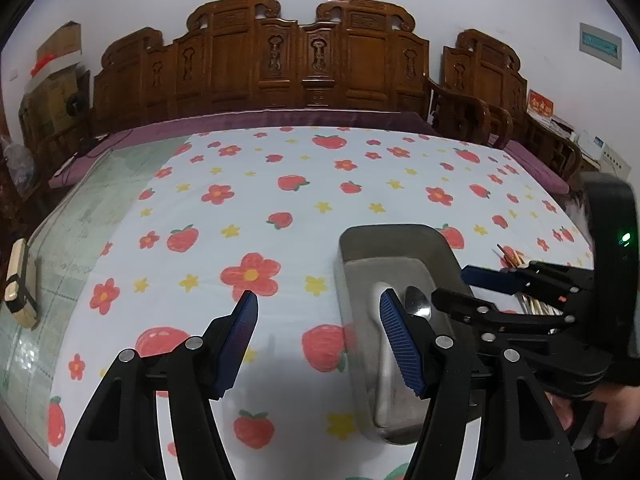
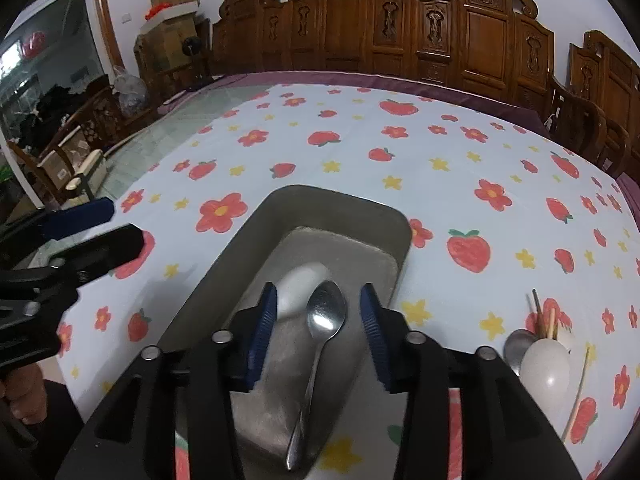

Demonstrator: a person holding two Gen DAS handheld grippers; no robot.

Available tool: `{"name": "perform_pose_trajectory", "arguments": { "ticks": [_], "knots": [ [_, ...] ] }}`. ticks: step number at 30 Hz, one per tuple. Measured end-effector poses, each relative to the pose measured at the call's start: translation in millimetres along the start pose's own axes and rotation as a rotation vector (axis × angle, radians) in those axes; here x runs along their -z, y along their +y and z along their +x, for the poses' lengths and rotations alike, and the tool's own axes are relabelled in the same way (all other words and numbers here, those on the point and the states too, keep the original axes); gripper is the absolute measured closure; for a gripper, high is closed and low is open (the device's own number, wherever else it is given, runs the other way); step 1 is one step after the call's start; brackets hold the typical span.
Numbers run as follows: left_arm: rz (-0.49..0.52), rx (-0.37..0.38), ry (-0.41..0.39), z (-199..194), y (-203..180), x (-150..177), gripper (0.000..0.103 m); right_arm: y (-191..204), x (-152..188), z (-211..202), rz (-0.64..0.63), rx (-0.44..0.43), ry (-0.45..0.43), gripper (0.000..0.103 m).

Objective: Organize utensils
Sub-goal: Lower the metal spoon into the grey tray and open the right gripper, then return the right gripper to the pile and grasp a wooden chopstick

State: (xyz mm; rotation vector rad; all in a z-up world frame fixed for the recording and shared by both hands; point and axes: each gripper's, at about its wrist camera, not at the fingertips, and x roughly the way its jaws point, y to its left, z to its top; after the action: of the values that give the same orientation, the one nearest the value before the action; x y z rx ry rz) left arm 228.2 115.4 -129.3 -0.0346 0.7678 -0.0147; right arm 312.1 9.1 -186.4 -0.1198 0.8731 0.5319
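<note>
Evidently the right tool [image 2: 318, 320], spread around the metal spoon [image 2: 326, 312] lying in the steel tray [image 2: 340, 204], should fetch the next utensil; the left tool [image 1: 318, 344] hovers spread, empty.

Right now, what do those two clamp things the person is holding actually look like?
Both are handheld tools of matte black plastic. Each left gripper and right gripper has two angular arms joined by round silver pivot pins, ending in blue ribbed pads. The right one's body shows a small green light. No cables or sleeves are visible.
</note>
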Motion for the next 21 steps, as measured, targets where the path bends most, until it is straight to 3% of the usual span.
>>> {"name": "perform_pose_trajectory", "arguments": {
  "ticks": [6,13,18,21],
  "knots": [
    [0.008,0.049,-0.016,-7,-20,1,0.042,-24,10,-45,-0.012,-0.002,-0.061,0.056],
    [0.06,0.143,-0.007,-10,-69,9,0.042,-91,43,-108,0.01,0.082,-0.096,0.056],
    [0.116,0.164,0.003,-10,-101,15,0.042,-138,73,-122,0.061,0.14,-0.072,0.058],
    [0.13,0.179,0.004,-11,-118,19,0.042,-155,91,-118,0.093,0.154,-0.052,0.063]
  ]
}}
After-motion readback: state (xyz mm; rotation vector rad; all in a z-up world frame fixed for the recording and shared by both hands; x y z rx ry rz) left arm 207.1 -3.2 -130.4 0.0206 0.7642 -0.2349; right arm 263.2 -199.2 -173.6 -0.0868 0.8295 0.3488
